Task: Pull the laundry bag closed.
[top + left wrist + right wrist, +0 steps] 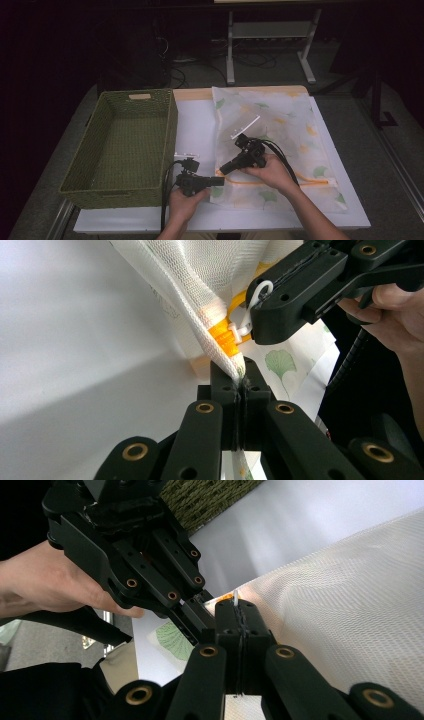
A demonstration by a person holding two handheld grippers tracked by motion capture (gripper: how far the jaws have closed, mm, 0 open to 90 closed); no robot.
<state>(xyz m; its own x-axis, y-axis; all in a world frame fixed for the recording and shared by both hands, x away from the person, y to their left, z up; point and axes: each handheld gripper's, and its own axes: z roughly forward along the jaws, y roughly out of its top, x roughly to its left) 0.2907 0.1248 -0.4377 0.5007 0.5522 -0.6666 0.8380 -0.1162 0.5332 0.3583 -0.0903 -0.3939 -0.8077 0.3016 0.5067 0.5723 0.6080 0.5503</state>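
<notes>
Left gripper view: right gripper (256, 315) clamps white zipper pull (250, 307); elsewhere hidden.

basket (125, 145) left on table (195, 120) — mesh bag (280, 130) right

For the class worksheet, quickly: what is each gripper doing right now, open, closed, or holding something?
Left gripper: closed on the mesh bag's corner edge, beside the orange zipper.
Right gripper: closed on the white zipper pull.
</notes>
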